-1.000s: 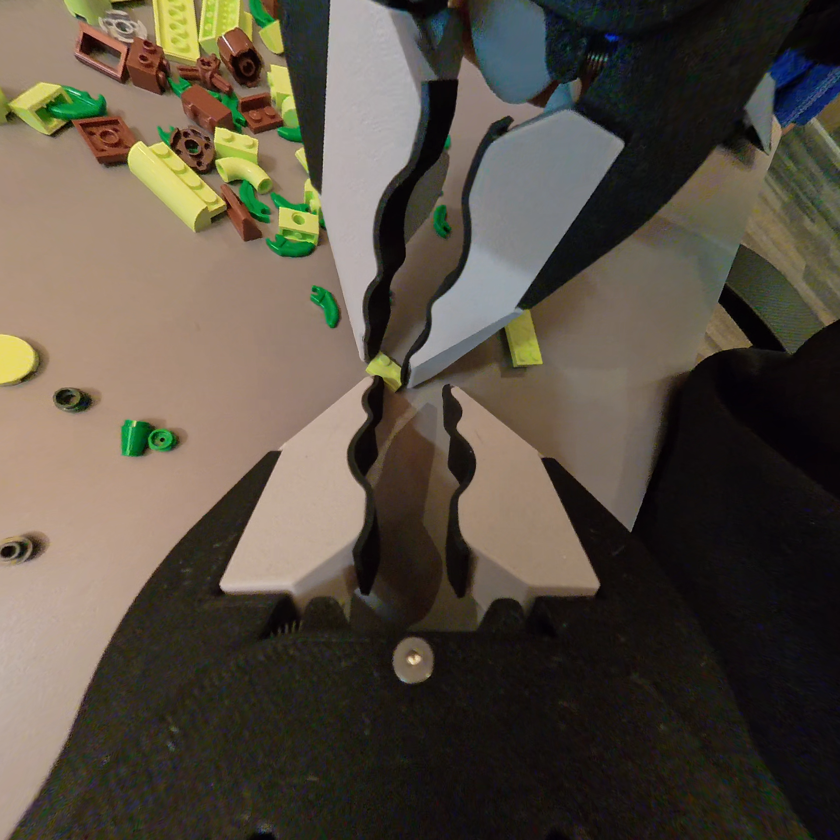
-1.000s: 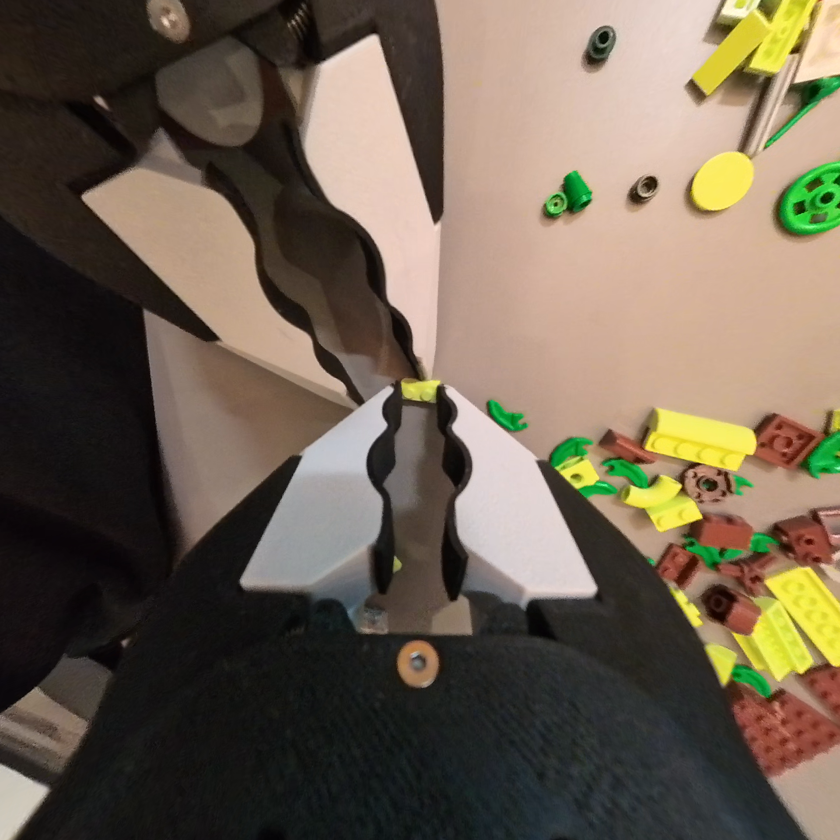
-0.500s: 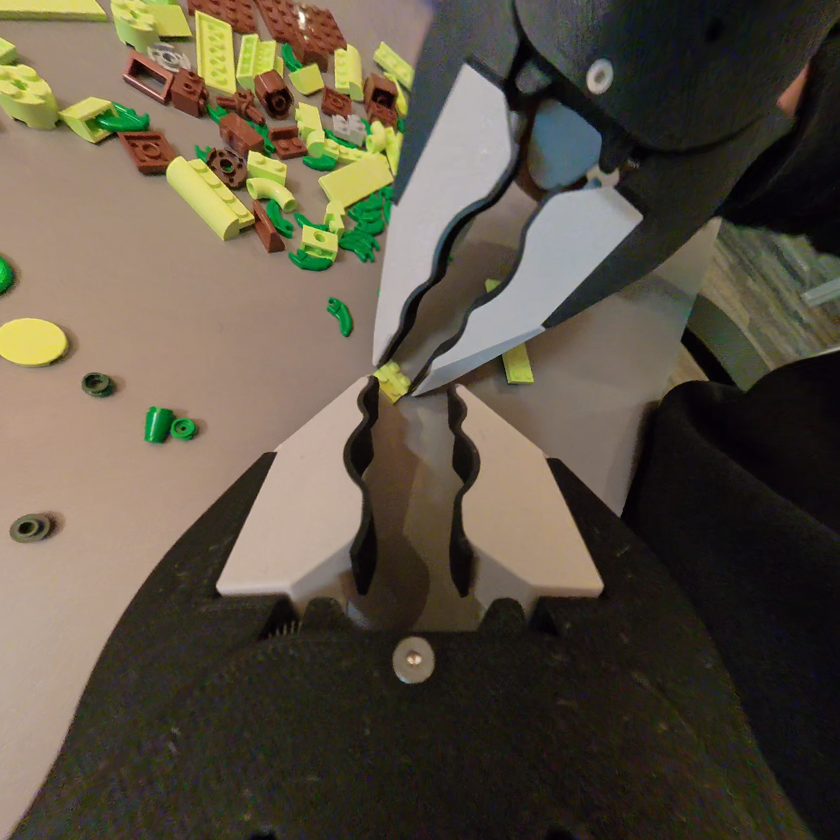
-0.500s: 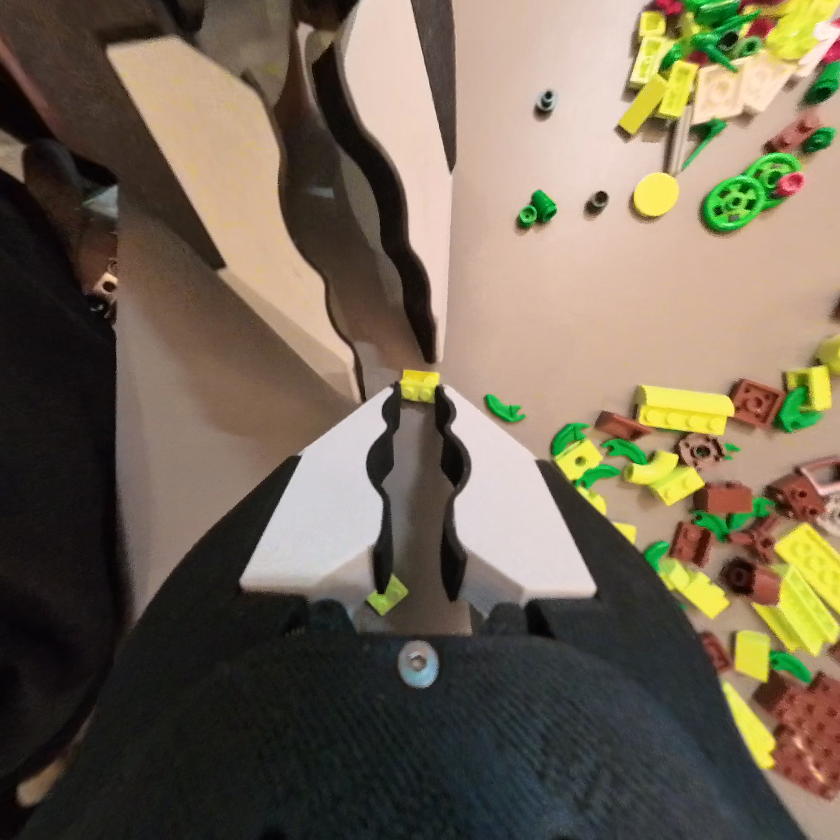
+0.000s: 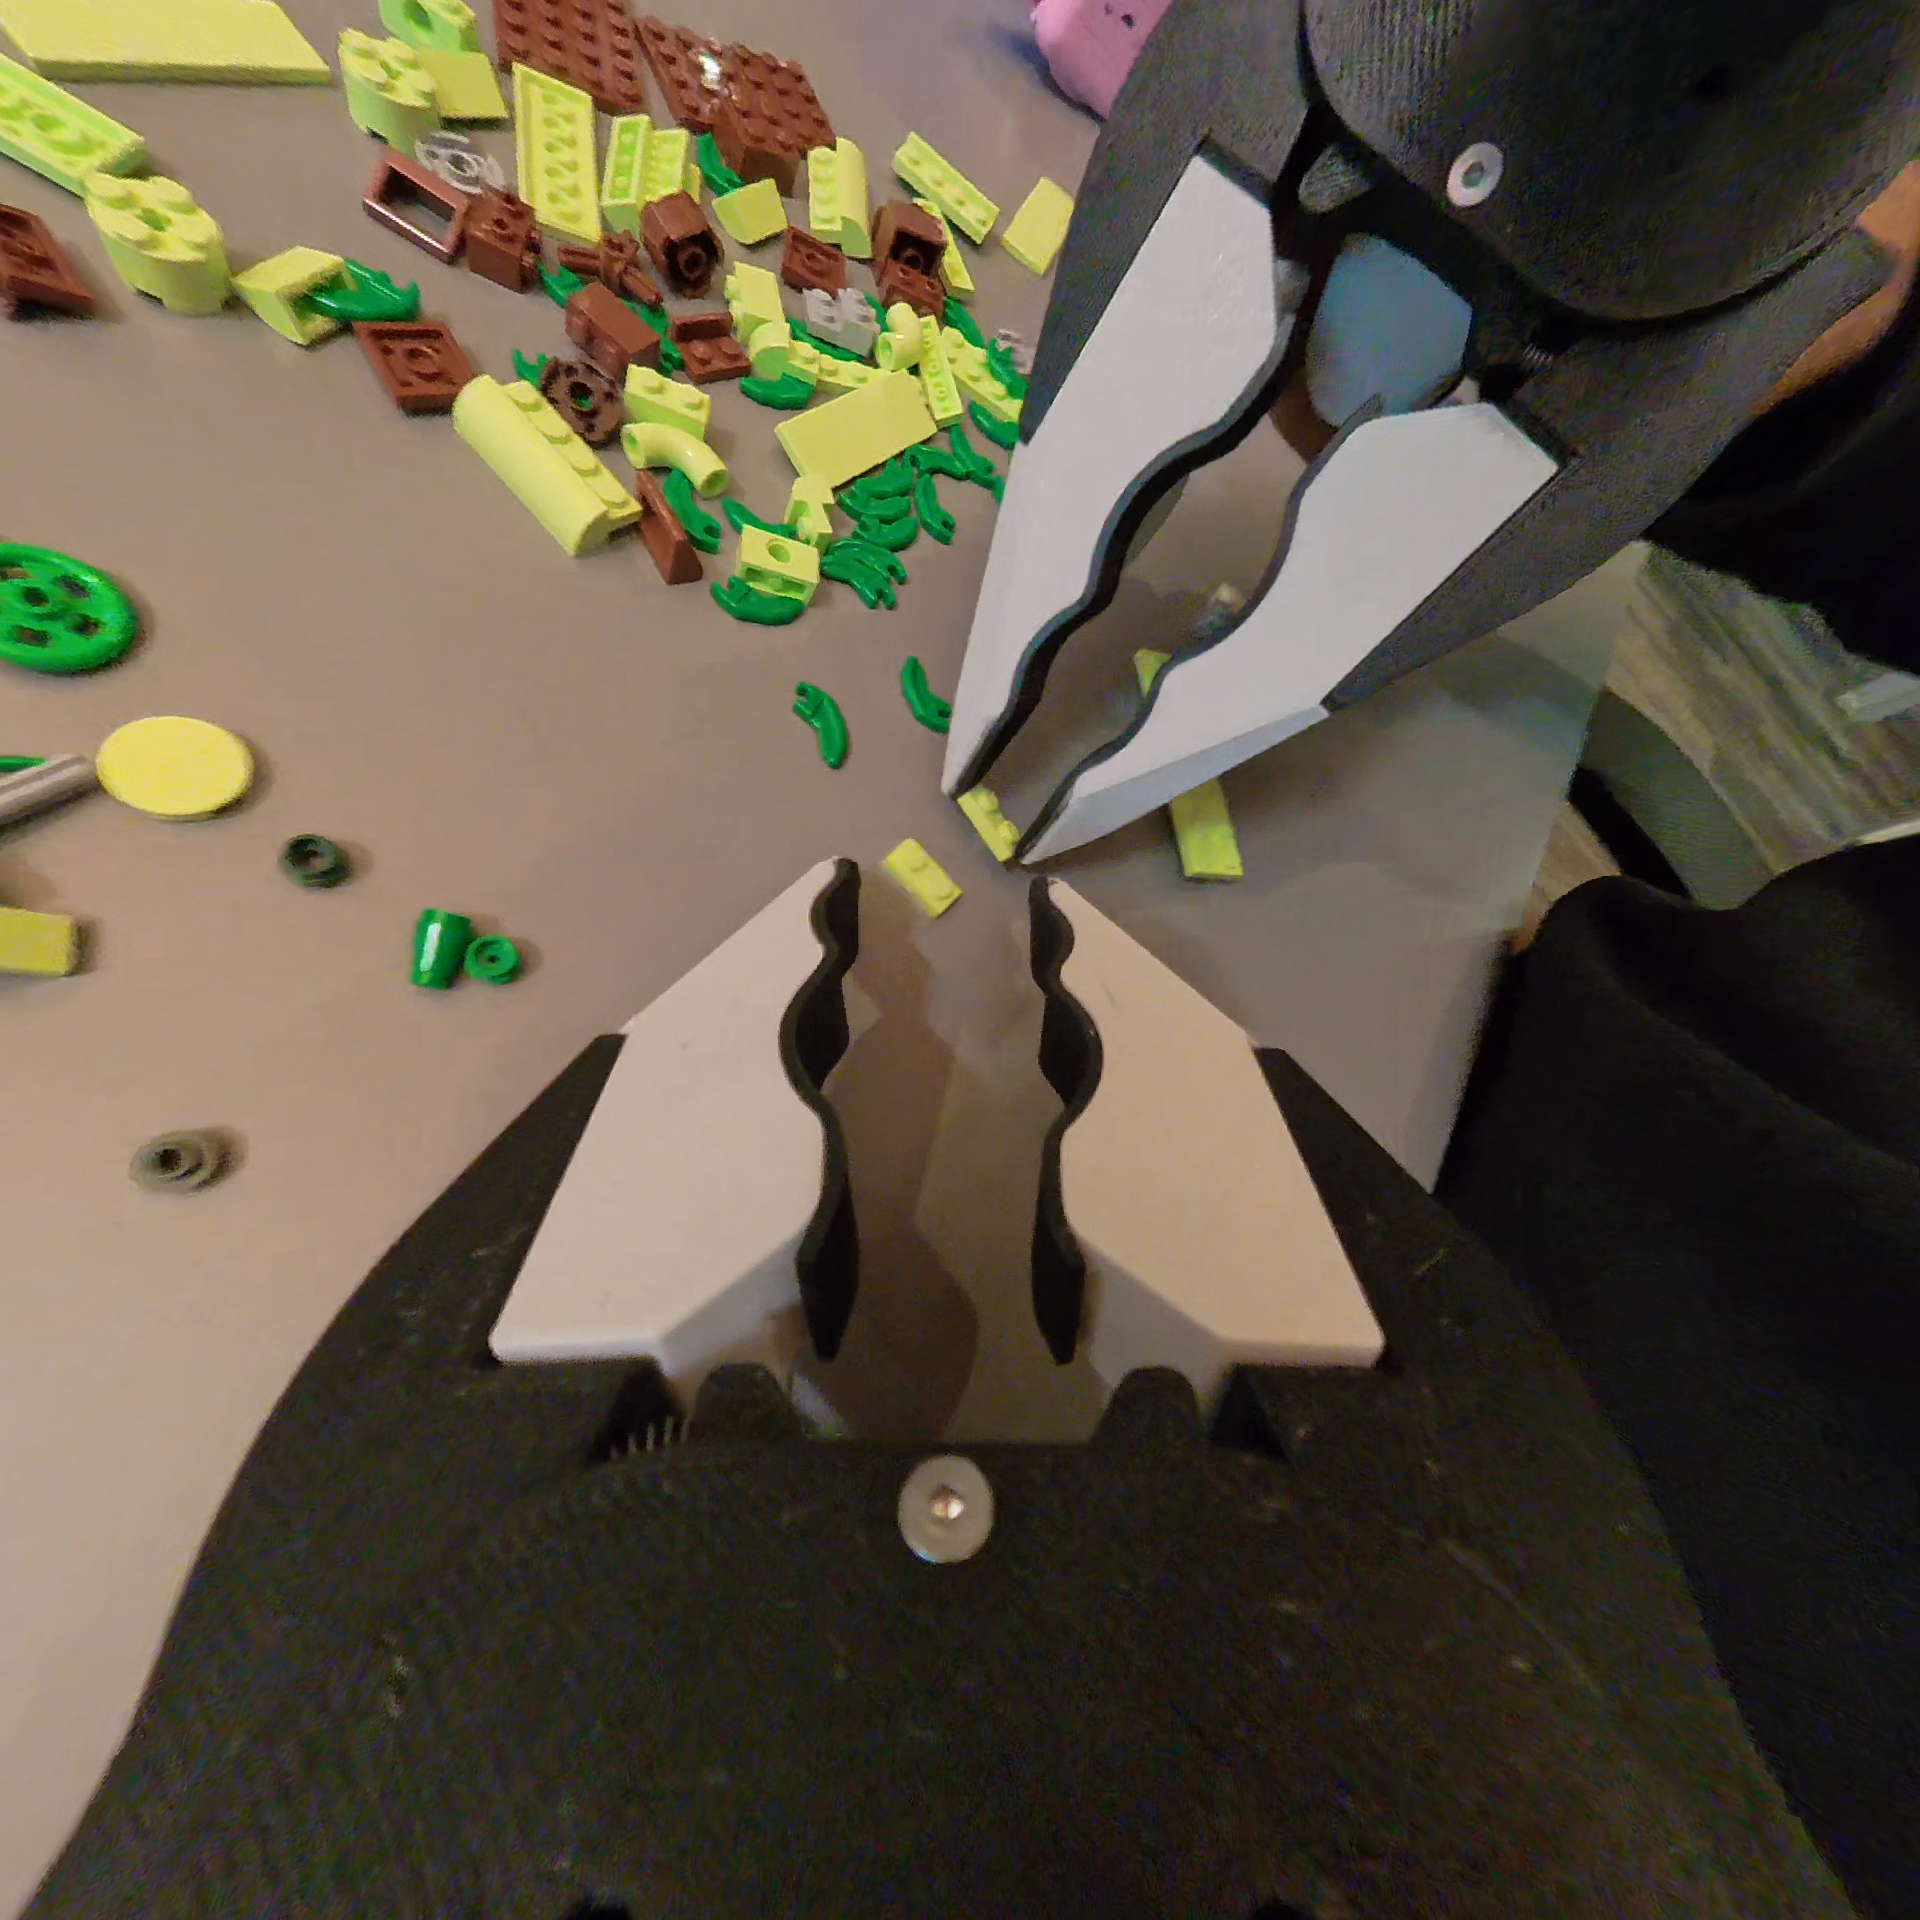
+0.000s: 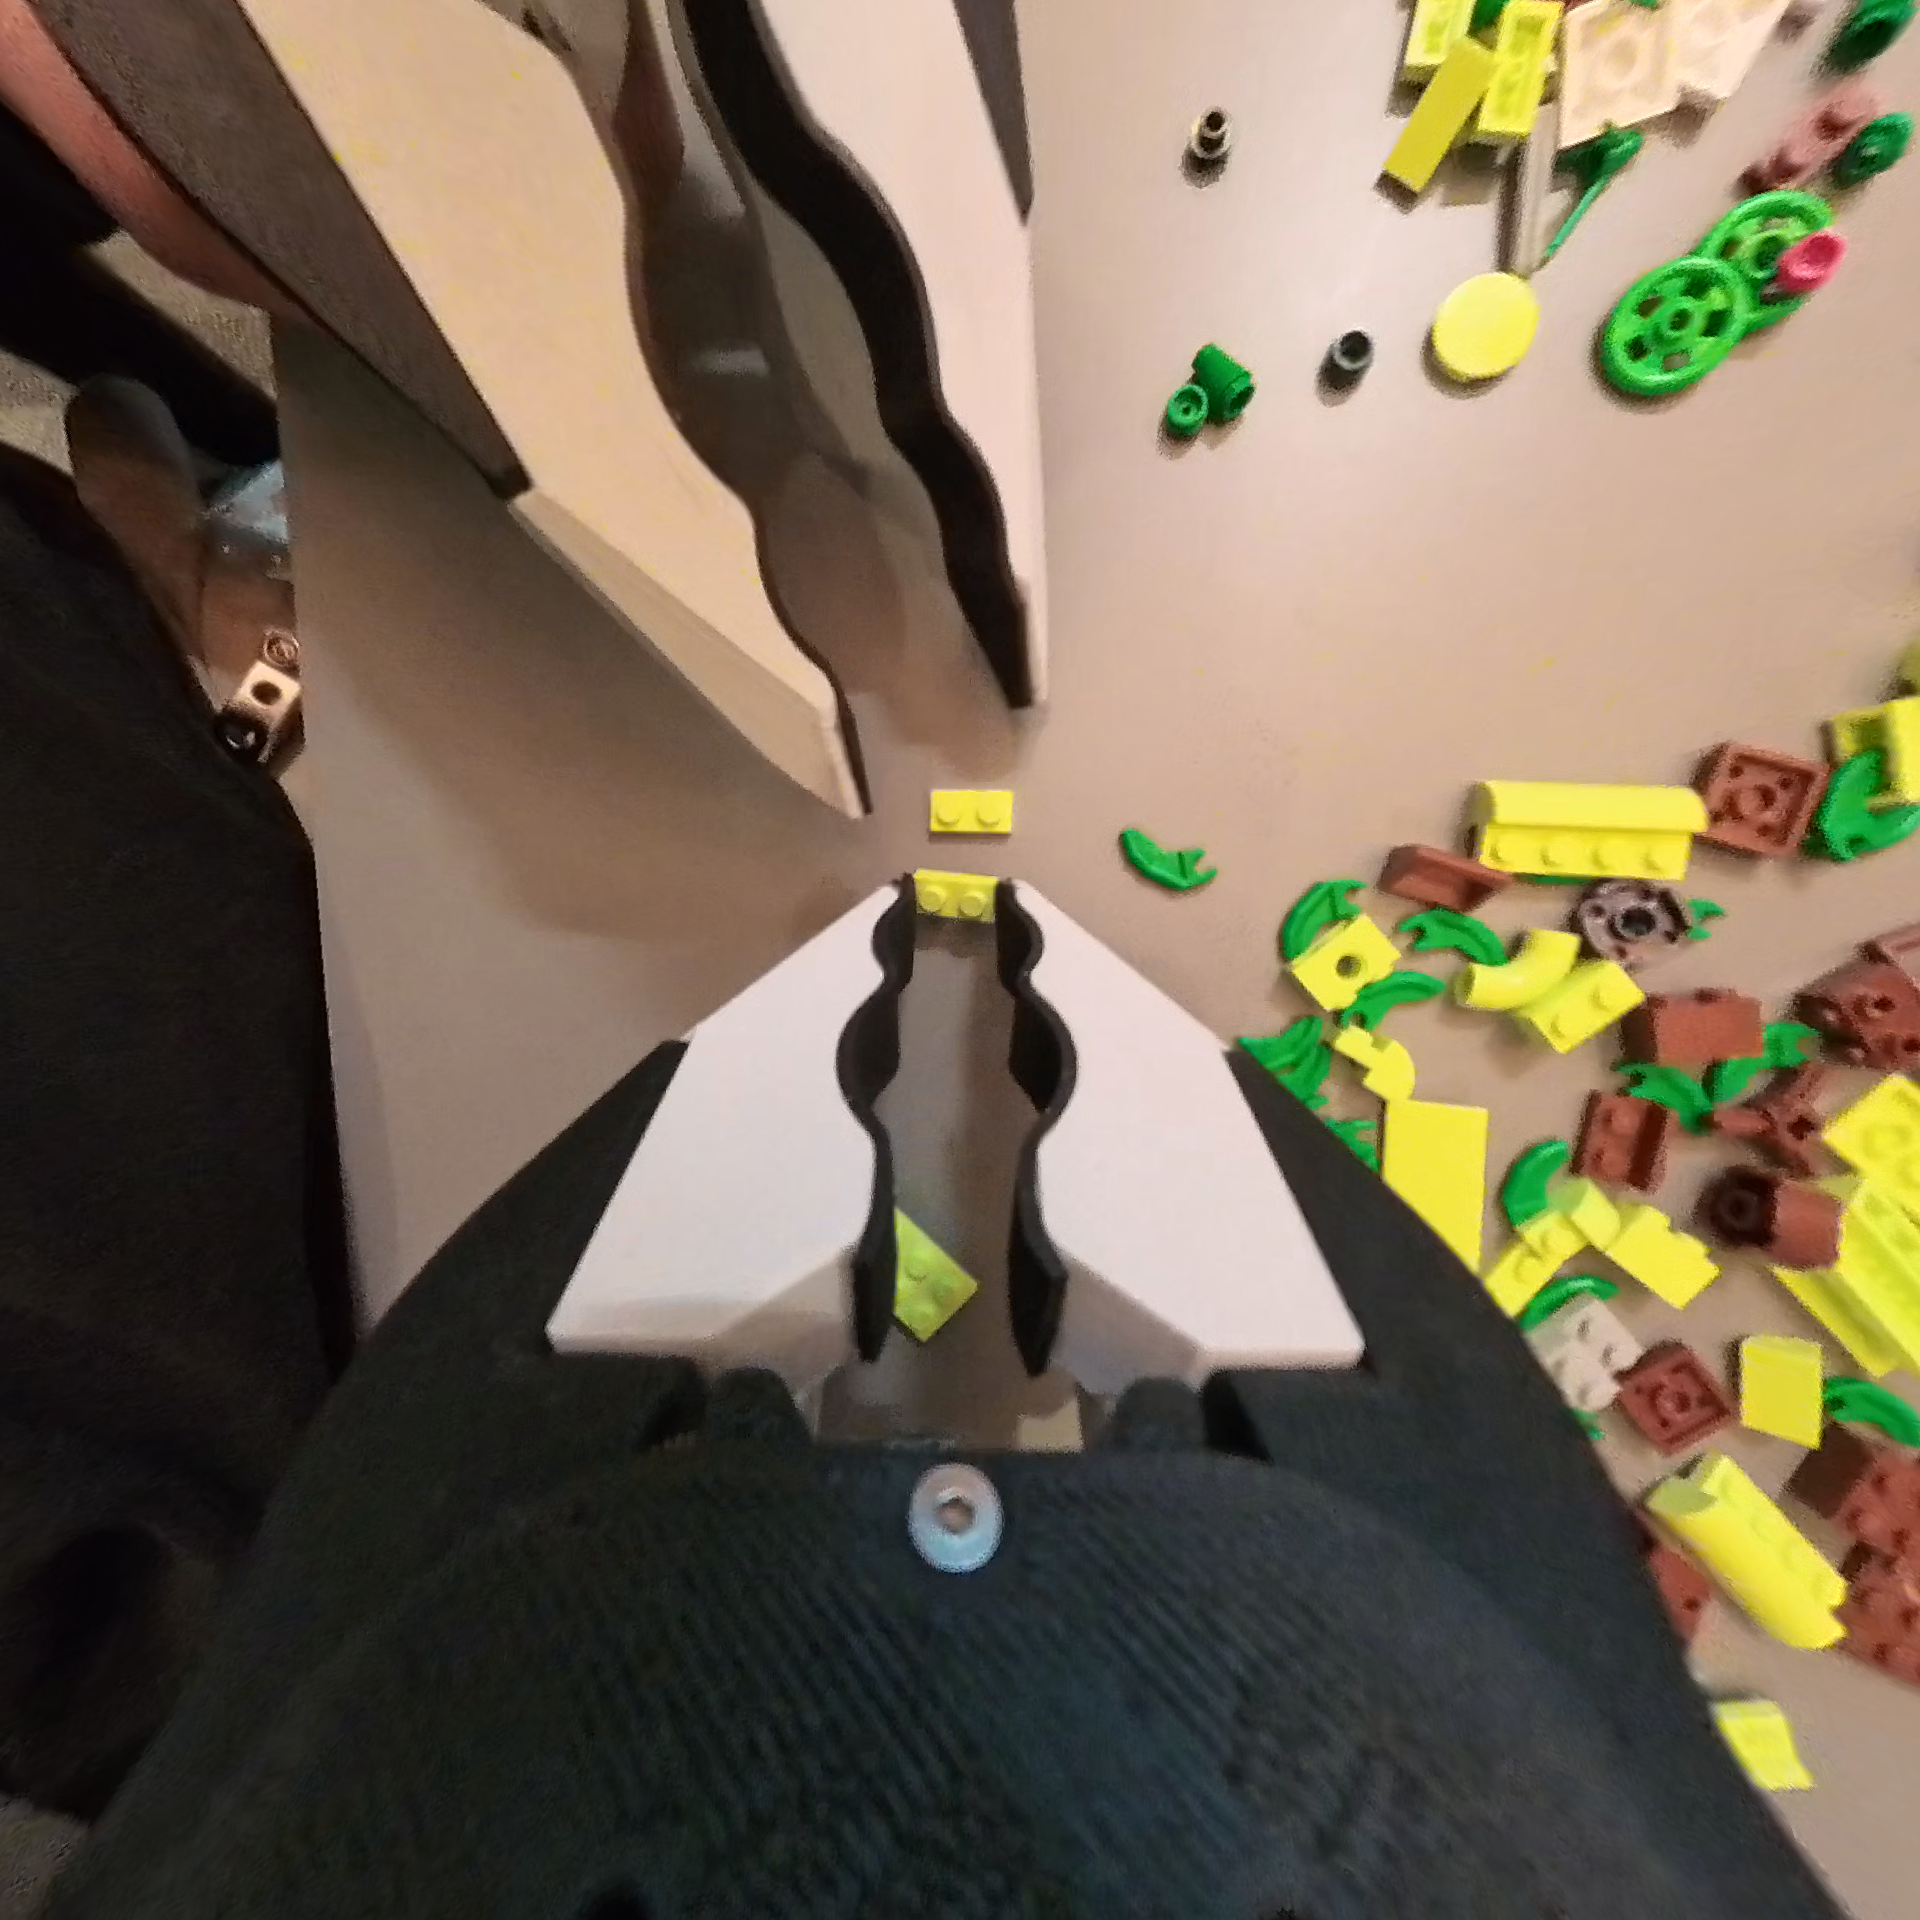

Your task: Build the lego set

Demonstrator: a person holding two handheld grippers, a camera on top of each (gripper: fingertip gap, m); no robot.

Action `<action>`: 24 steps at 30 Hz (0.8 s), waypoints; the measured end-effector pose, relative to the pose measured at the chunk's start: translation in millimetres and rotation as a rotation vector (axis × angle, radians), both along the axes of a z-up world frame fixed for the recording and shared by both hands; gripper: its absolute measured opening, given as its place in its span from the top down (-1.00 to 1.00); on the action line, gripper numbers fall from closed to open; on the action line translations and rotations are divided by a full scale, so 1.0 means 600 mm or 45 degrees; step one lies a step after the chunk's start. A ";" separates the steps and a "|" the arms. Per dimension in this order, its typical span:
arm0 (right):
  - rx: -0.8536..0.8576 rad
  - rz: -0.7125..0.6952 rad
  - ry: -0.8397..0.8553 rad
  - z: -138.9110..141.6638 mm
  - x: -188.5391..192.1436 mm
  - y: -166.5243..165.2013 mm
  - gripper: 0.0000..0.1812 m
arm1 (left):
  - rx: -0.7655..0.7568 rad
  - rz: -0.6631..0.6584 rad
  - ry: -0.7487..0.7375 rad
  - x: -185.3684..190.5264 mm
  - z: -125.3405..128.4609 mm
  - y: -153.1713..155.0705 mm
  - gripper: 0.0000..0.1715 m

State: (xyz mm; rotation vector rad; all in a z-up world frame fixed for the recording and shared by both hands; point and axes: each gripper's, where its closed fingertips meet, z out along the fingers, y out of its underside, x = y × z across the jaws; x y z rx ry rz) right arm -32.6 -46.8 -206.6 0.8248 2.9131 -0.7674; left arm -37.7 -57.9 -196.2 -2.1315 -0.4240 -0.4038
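My right gripper [image 6: 956, 891] is shut on a small lime 1x2 plate [image 6: 956, 896], pinched at its fingertips a little above the grey table [image 6: 1351, 623]. It also shows in the left wrist view [image 5: 987, 826], coming in from the upper right with the held plate [image 5: 985, 821]. A second lime 1x2 plate [image 5: 920, 878] lies loose on the table, just ahead of my left gripper [image 5: 940, 883], which is open and empty. In the right wrist view this loose plate [image 6: 971, 810] lies between the two grippers, with the left gripper [image 6: 935, 753] above it.
A pile of lime, brown and green pieces [image 5: 727, 312] lies at the back left. A green wheel [image 5: 57, 613], a lime disc [image 5: 175, 767] and small green pieces [image 5: 447, 945] lie to the left. Another lime plate [image 5: 1205, 831] lies under the right gripper. The table edge and dark clothing [image 5: 1714, 1247] are on the right. Left and right tips are no more than a few centimetres apart. My left tips are roughly 10 centimetres from the lime disc [image 5: 175, 767]. It turns up in the right wrist view [image 6: 1487, 316] as well.
The two grippers have drawn apart from tip to tip. A second lime plate now lies loose on the table between them. The right gripper still holds its plate.
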 end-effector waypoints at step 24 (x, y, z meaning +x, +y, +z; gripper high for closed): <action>0.154 0.153 0.139 0.002 0.015 -0.011 0.75 | 0.054 0.036 0.046 -0.022 0.011 -0.018 0.70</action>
